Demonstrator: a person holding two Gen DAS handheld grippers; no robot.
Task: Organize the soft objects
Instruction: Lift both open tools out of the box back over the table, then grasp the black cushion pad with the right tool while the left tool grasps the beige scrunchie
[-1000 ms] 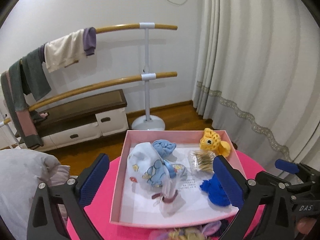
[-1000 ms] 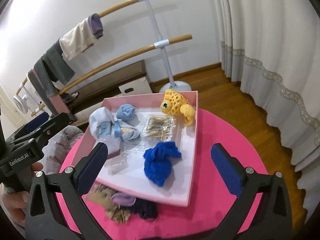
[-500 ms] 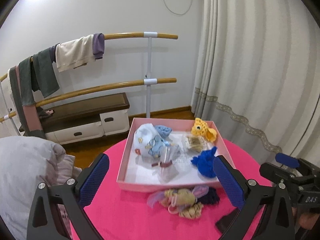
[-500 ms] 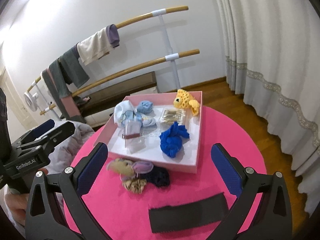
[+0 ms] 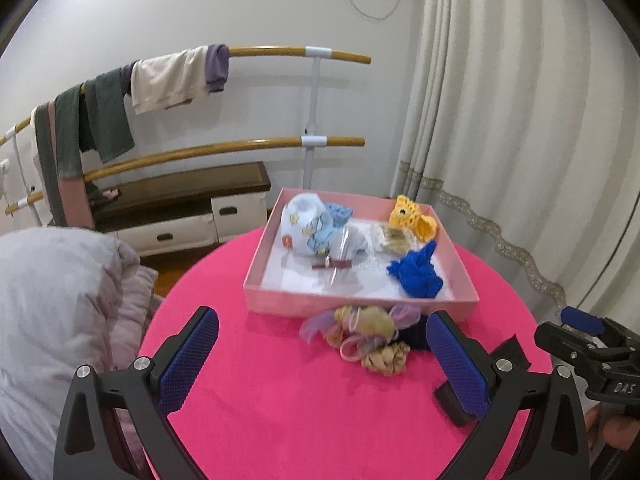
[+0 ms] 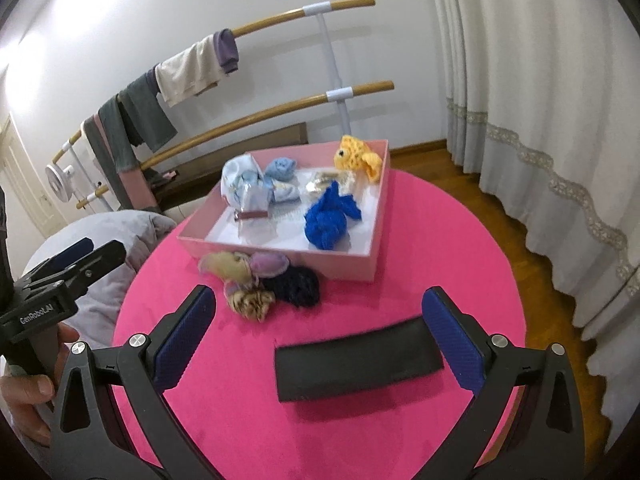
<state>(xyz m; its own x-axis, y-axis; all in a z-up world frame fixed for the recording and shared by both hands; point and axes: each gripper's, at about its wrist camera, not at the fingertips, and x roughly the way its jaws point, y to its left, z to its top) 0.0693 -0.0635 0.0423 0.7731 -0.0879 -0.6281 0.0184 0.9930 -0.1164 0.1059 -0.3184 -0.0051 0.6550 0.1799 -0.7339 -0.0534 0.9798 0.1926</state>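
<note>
Both your left gripper and right gripper hover spread wide and empty over the round pink table, pastel scrunchie pile just ahead of them, flat black band between your right fingers, shallow pink box beyond.

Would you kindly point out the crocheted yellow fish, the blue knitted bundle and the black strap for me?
crocheted yellow fish [image 6: 354,153], right wrist view, on its body.
blue knitted bundle [image 6: 328,220], right wrist view, on its middle.
black strap [image 6: 356,358], right wrist view, on its centre.
</note>
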